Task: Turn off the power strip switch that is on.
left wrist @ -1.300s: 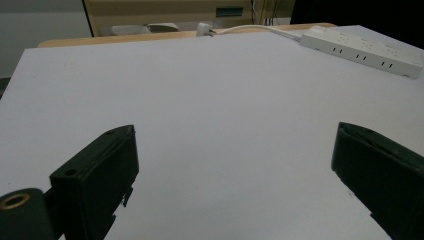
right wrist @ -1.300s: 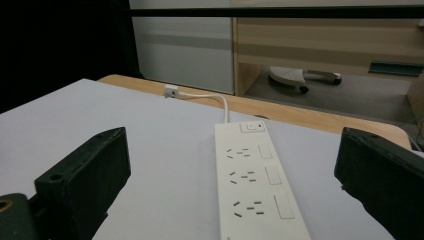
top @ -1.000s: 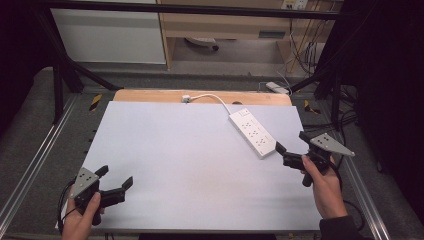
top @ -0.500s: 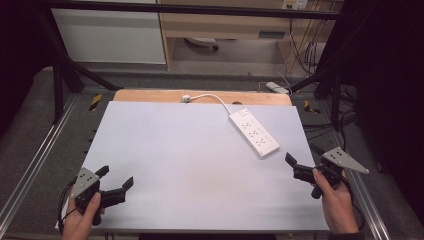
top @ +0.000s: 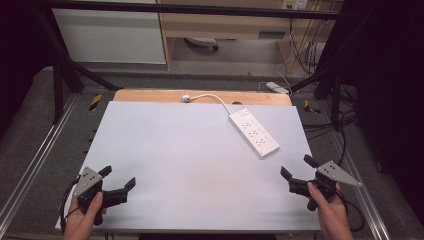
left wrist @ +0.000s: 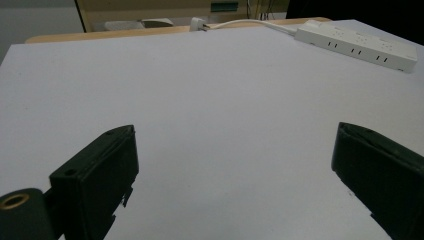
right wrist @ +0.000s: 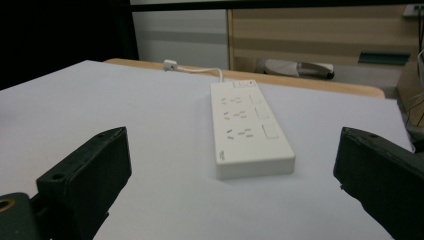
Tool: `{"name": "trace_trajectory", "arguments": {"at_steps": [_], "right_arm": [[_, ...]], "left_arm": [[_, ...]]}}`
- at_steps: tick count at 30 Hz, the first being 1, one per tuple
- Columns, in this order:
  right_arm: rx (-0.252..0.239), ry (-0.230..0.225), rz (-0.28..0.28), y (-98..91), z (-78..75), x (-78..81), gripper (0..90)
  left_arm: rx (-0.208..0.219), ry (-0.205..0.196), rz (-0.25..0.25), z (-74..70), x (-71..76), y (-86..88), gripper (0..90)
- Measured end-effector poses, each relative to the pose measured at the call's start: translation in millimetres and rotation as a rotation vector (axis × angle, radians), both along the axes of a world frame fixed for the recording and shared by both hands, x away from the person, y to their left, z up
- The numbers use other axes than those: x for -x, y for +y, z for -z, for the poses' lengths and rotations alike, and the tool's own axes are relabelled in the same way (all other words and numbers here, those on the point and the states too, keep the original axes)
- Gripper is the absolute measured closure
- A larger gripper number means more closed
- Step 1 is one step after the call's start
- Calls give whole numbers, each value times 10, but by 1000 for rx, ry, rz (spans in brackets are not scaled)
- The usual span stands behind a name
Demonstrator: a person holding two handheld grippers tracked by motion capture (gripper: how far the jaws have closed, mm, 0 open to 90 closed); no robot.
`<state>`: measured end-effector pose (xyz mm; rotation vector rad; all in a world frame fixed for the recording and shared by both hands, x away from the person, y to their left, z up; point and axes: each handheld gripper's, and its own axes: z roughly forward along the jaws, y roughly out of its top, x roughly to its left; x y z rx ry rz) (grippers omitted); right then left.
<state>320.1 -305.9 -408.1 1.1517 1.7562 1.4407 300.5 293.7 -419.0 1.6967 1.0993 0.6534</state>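
I count one white power strip [top: 253, 132] with one cord [top: 210, 97], one white board [top: 175, 165], and my two grippers

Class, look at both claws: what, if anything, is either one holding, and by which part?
Nothing. The left claw and right claw are both open and empty; the power strip lies untouched on the table.

Before you lies the counter [top: 165, 150], its top covered by a white sheet with a wooden strip [top: 150, 95] bare along the far edge. A white power strip [top: 254, 133] lies flat and diagonal on the far right part of the counter, sockets up. Its white cable [top: 212, 98] curves to a plug [top: 185, 98] resting at the wooden strip.
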Motion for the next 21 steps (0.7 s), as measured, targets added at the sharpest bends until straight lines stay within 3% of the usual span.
{"name": "trace_trajectory", "arguments": {"at_steps": [11, 21], "right_arm": [[15, 50, -36, 71, 214, -30, 20], [48, 93, -84, 268, 348, -174, 19]], "left_arm": [[14, -22, -8, -26, 19, 9, 49], [5, 11, 4, 8, -4, -20, 50]]}}
